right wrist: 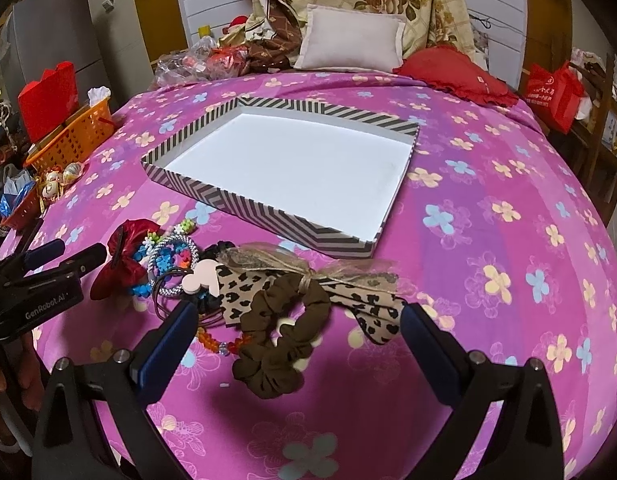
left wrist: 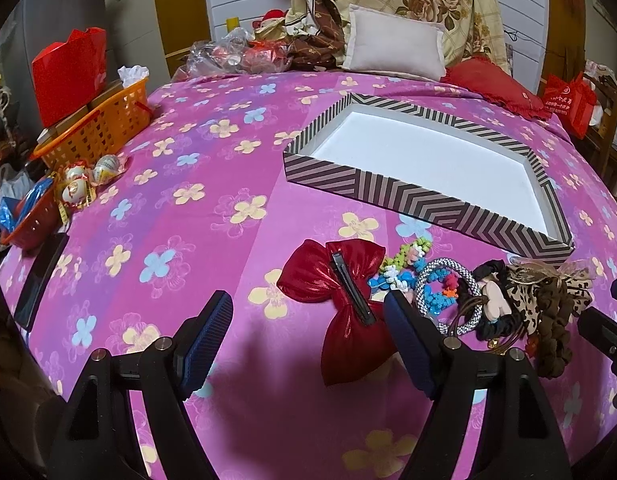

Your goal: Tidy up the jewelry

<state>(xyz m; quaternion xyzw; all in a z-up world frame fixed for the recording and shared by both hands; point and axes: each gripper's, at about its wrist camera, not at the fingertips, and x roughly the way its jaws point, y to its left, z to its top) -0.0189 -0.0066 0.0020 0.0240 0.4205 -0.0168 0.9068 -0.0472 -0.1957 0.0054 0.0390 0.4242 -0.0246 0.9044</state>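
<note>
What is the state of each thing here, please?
Striped shallow cardboard box: open, empty.
Shiny red fabric bow clip: clip side up, on bedspread.
Brown fabric scrunchie: lying outside box.
Left gripper: fingers open.
Right gripper: fingers open, around scrunchie.

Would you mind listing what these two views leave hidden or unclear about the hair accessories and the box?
- Red bow: left wrist view, lower right edge behind a finger.
- Black scrunchie: both views, mostly buried under the leopard bow and pink clip.
- Orange beads: right wrist view, part under the brown scrunchie.
- Box: far outer walls unseen.
</note>
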